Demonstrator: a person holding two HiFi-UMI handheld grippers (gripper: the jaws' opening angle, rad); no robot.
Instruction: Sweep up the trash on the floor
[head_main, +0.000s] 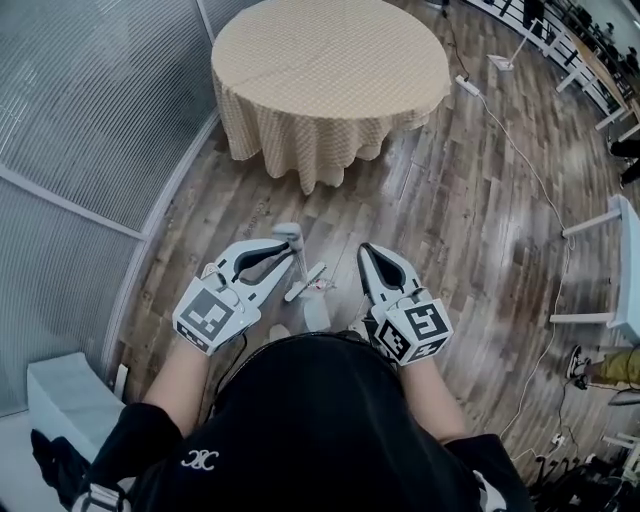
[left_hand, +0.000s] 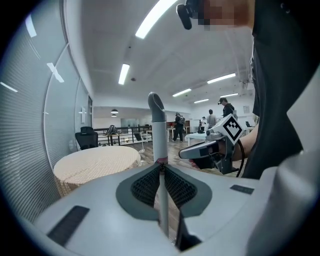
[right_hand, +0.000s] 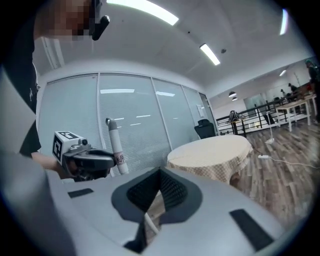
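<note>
Left gripper view: left gripper (left_hand: 160, 167) is clamped on an upright white pole (left_hand: 159, 135) with a grey cap, likely the broom. The grip sits near the top and the lower end is hidden. Right gripper view: right gripper (right_hand: 160, 172) has its jaws closed together with nothing clearly in them. A thin white sliver (right_hand: 148, 222) shows low in the gap, can't tell what it is. Head view: both grippers sit close in front of the body, over the wood floor (head_main: 450, 220). A short white stick (head_main: 305, 284) and a pale patch (head_main: 316, 312) show between and under them, too unclear to name. No trash I can make out on the visible floor, so where it lies can't be told. Risks, as judgement: a one-gripper hold high on the pole gives little leverage, so the pole may twist or slide in the pads if the bottom drags. The sweeping end is out of sight, so strokes could miss or scatter bits. A wide swing could snag the cable (head_main: 520, 150) or the cloth of the table (head_main: 330, 60) ahead.
</note>
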